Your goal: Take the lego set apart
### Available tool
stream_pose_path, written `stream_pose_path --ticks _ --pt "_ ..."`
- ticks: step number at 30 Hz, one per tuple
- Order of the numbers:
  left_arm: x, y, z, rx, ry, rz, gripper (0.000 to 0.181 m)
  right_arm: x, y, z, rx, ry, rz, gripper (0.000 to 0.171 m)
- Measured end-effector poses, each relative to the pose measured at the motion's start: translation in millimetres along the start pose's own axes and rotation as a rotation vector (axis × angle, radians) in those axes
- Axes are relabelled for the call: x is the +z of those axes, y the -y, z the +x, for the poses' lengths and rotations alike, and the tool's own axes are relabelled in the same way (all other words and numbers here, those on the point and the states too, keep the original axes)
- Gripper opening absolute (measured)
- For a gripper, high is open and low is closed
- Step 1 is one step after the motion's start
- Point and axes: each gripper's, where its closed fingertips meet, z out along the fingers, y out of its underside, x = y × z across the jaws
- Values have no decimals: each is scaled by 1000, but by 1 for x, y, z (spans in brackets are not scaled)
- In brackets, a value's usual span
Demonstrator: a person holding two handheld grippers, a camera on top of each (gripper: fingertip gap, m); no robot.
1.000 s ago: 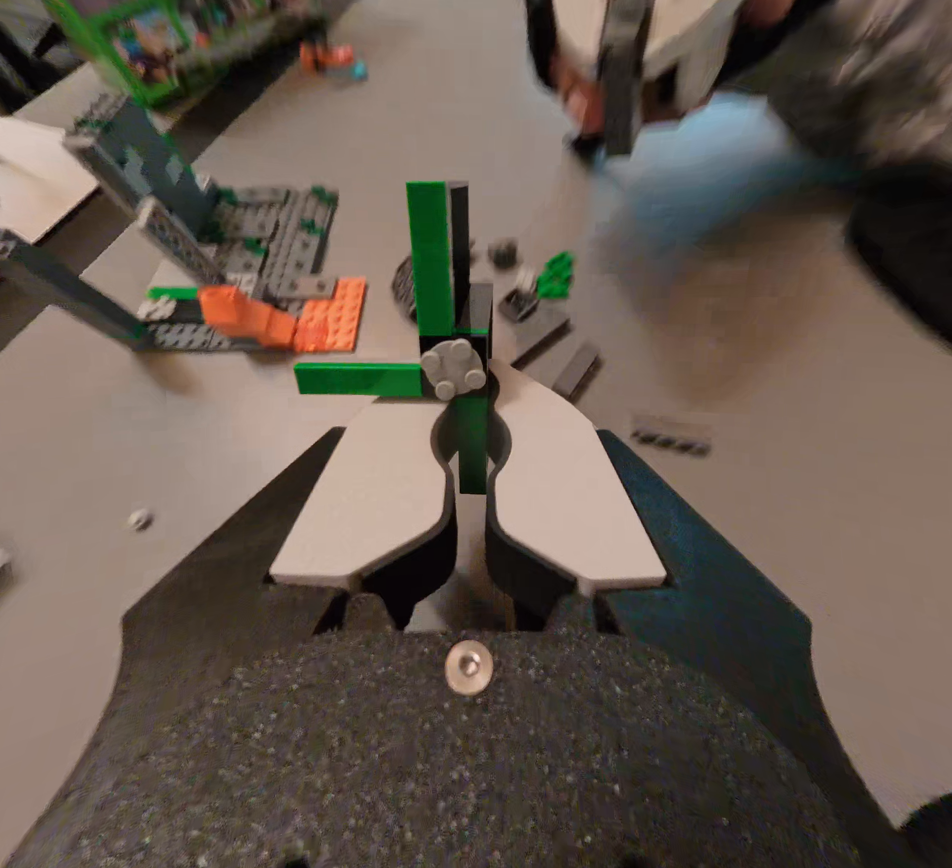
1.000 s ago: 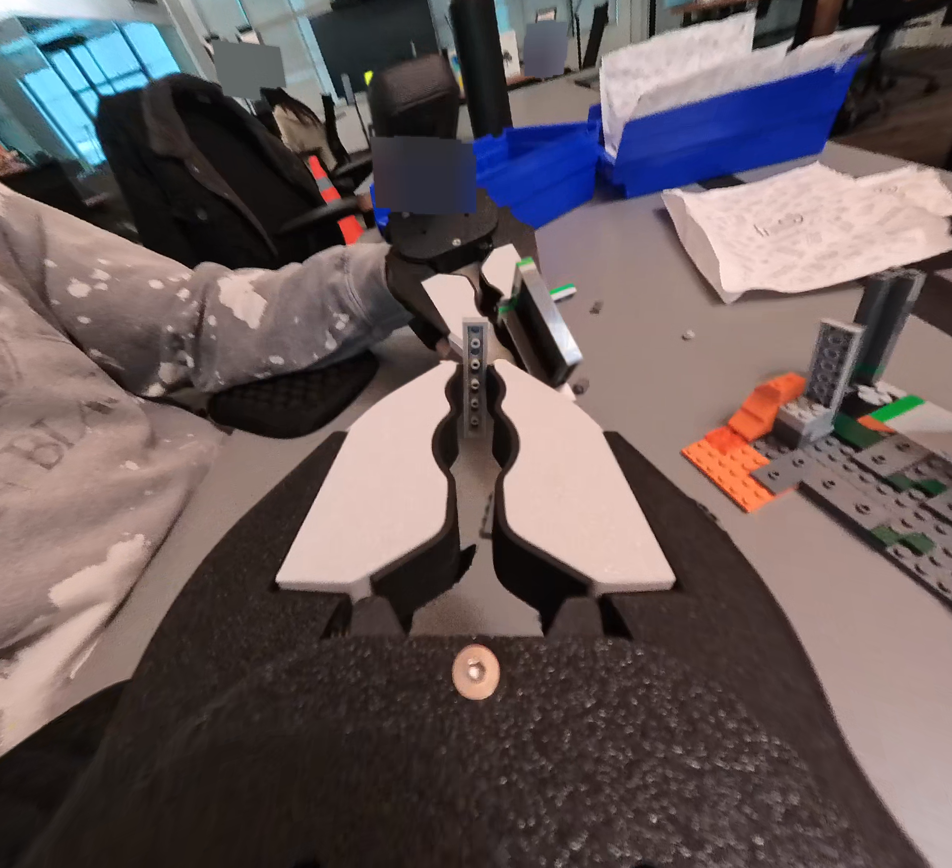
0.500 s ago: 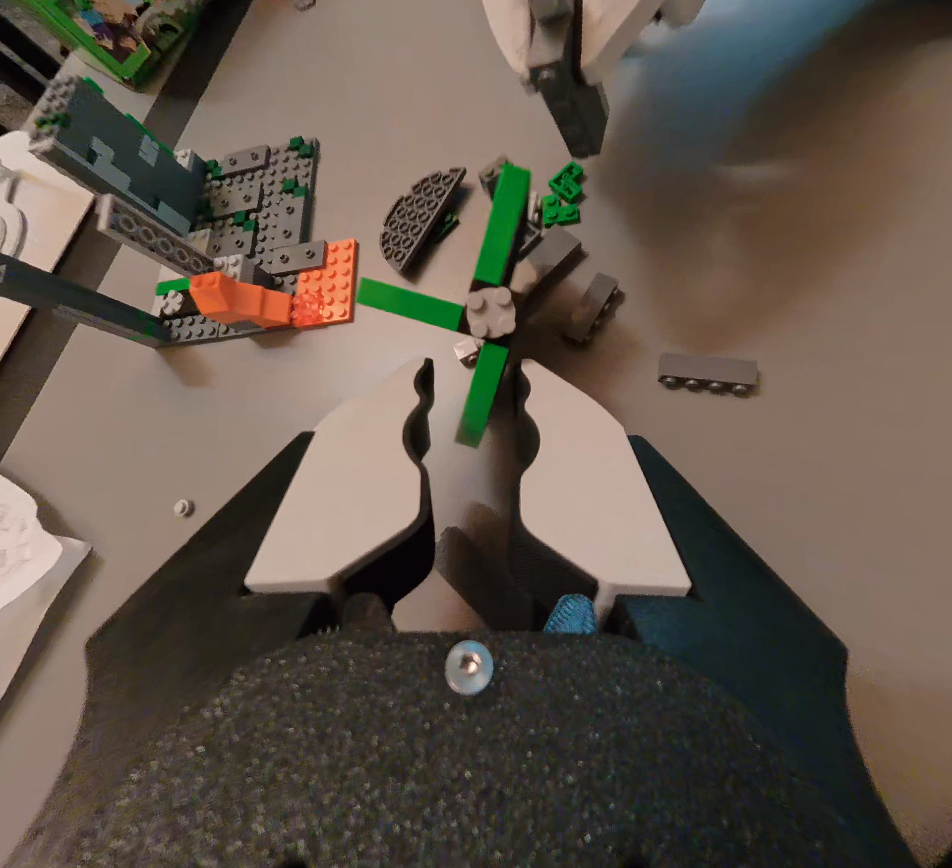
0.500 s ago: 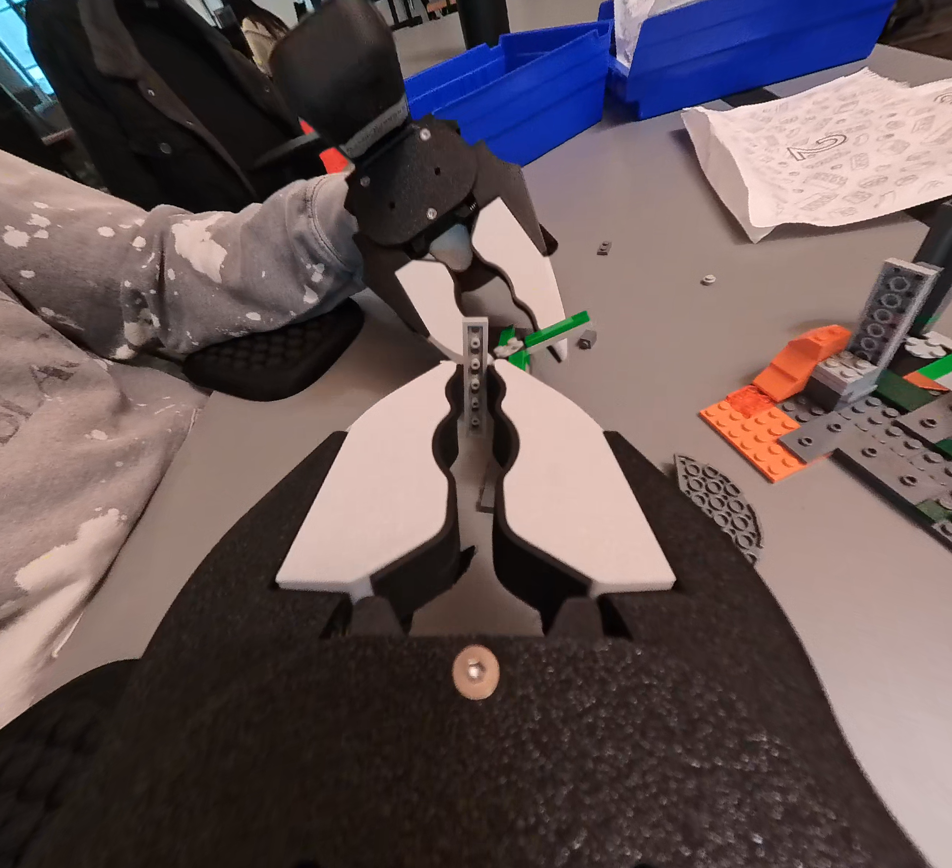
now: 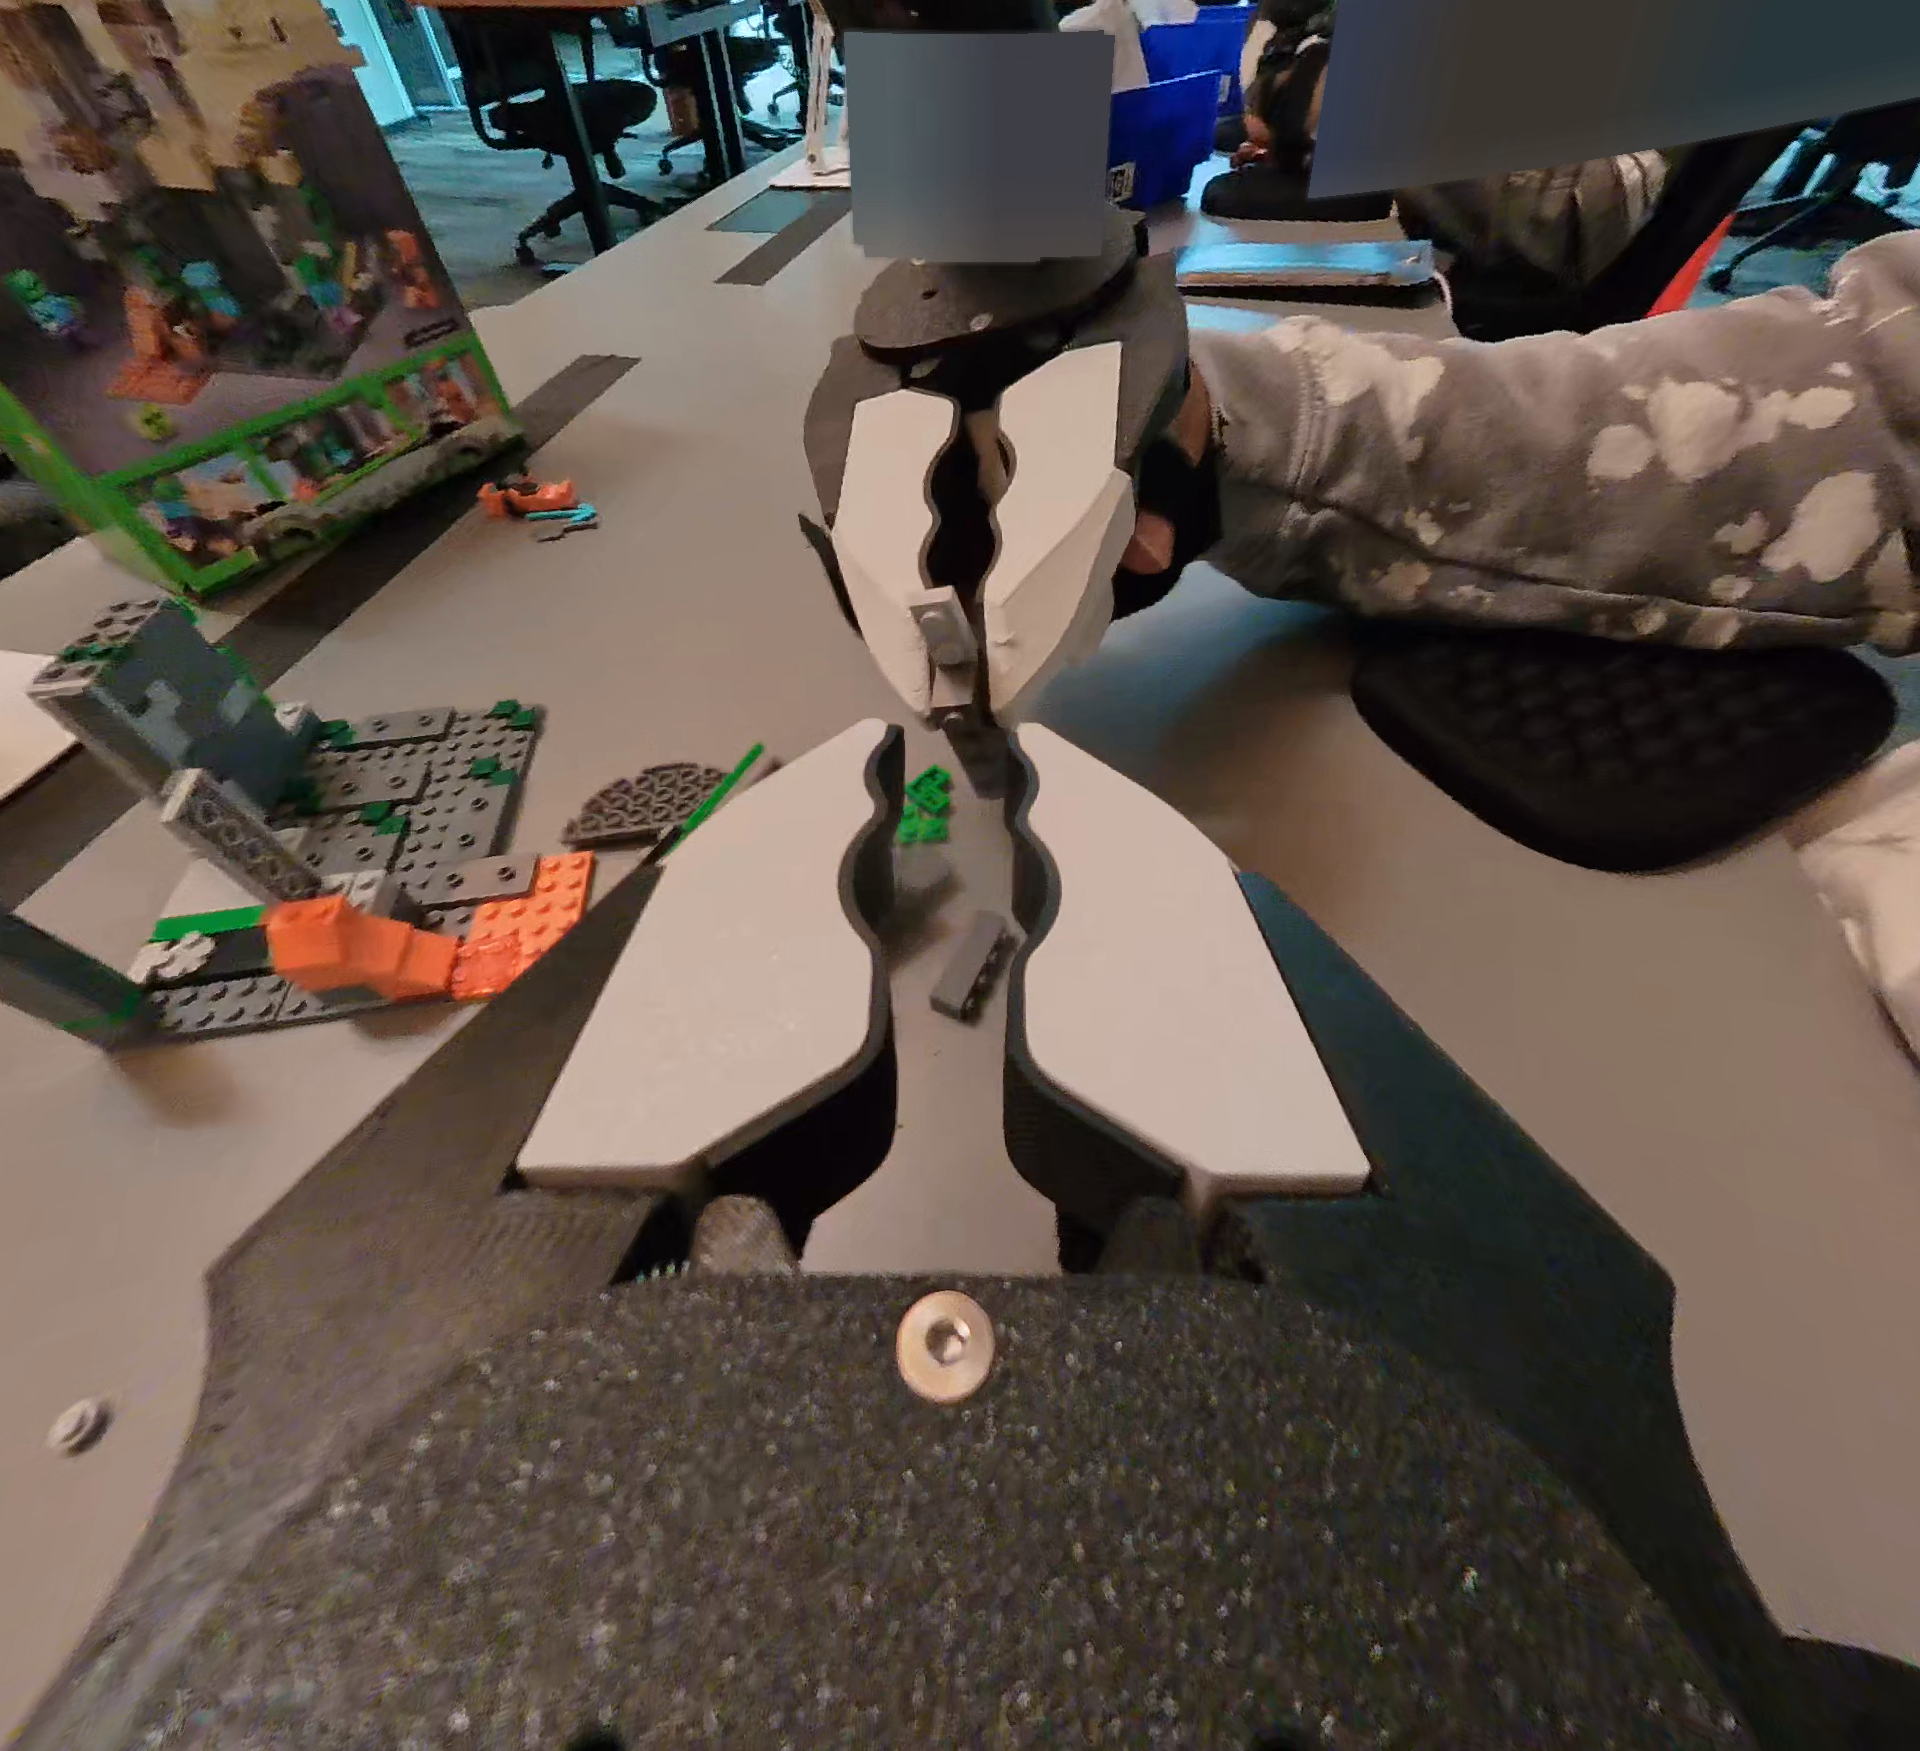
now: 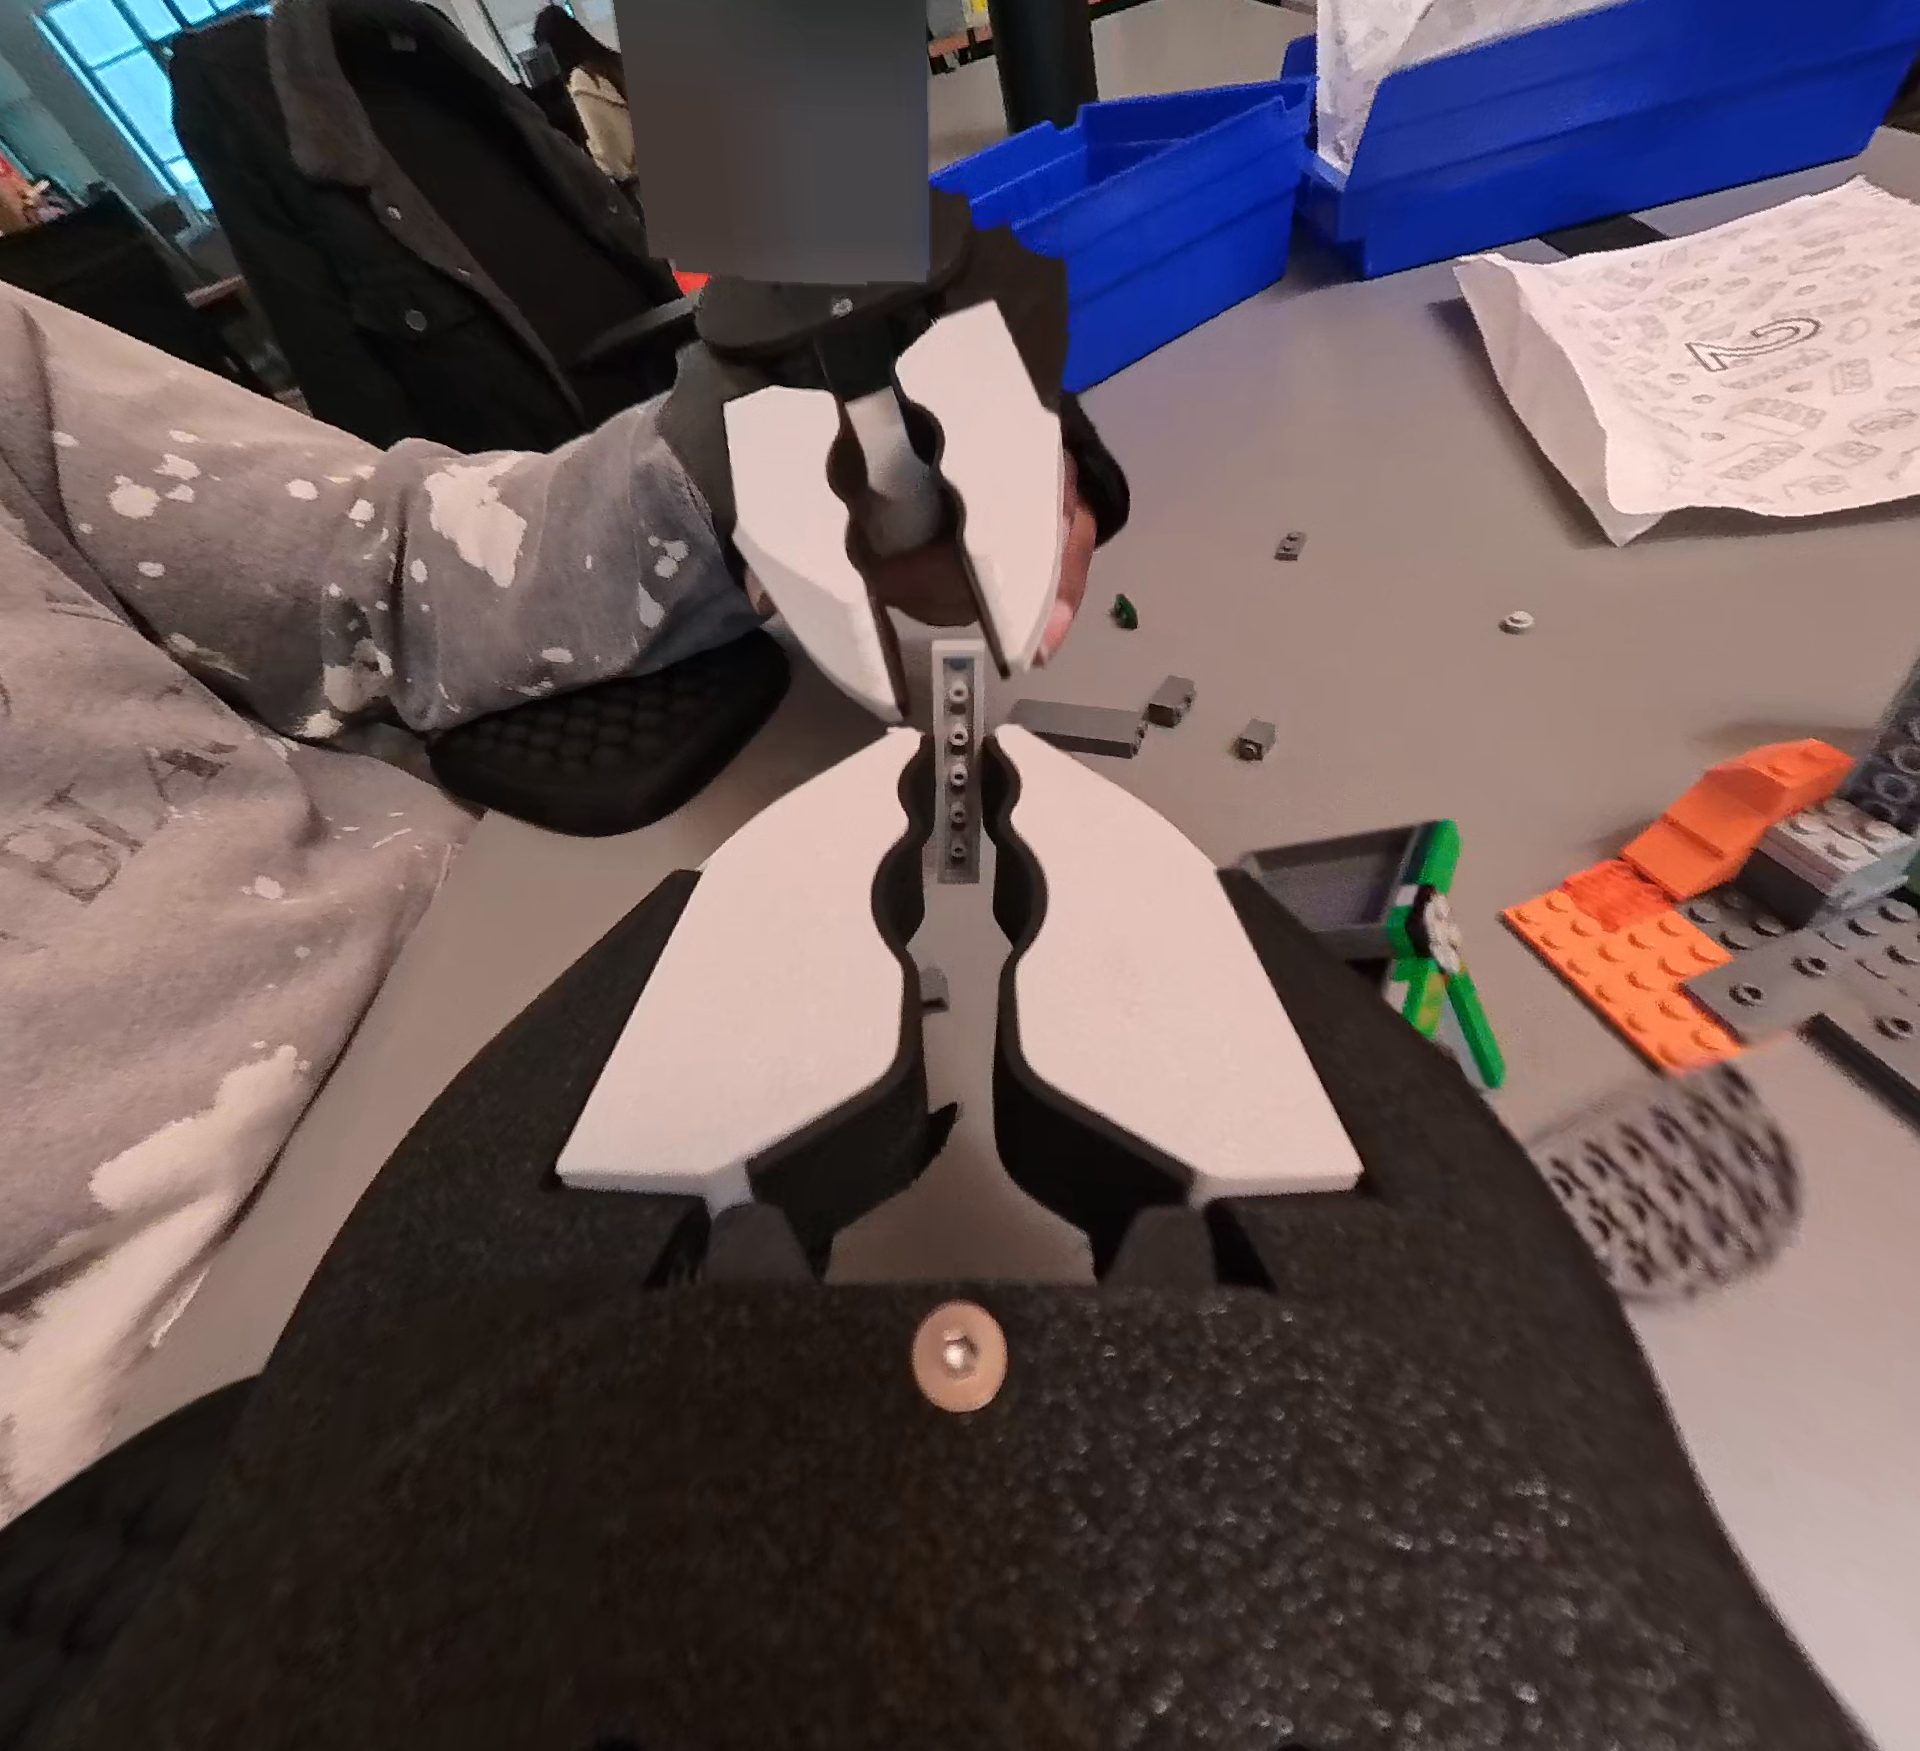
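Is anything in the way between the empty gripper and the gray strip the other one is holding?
Nothing visible. The left gripper is open, and the gray strip pinched in the right gripper sticks out toward its gap. Loose bricks lie lower, on the table.

Layout on the table (image 5: 1455, 1078): the two grippers meet tip to tip. Left gripper (image 5: 951, 751) faces the right gripper (image 5: 961, 662); the partly built set (image 5: 343, 860) lies to its left, the box (image 5: 208, 267) behind that, loose bricks (image 5: 971, 963) between its fingers.
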Motion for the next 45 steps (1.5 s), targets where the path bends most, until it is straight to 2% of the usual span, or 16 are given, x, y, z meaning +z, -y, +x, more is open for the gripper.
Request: stream_pose_path --ticks 5,12,16,25,28,33,38,40,42,45 --pt "7 5 4 -19 -15 37 10 -2 12 -5 4 28 74 8" --pt "10 19 7 -106 -41 140 14 -7 28 -7 3 44 175 8" --pt "13 25 0 -151 -1 190 10 -10 32 -5 1 24 202 8" --pt "17 30 -8 -124 98 199 8 -18 40 0 40 25 275 10" --pt "17 29 -13 -105 143 189 8 -24 48 2 39 7 320 17" --pt "24 20 -22 -34 265 110 9 -23 49 13 13 -91 316 14" --pt "22 20 -57 8 482 103 8 -28 54 55 6 -402 273 7" --pt "18 26 -75 93 607 104 8 -30 60 72 28 -520 267 6" --pt "17 31 -88 180 705 91 8 -31 67 86 54 -601 282 6" --pt "16 37 -98 193 756 114 8 -33 74 100 123 -665 353 6"
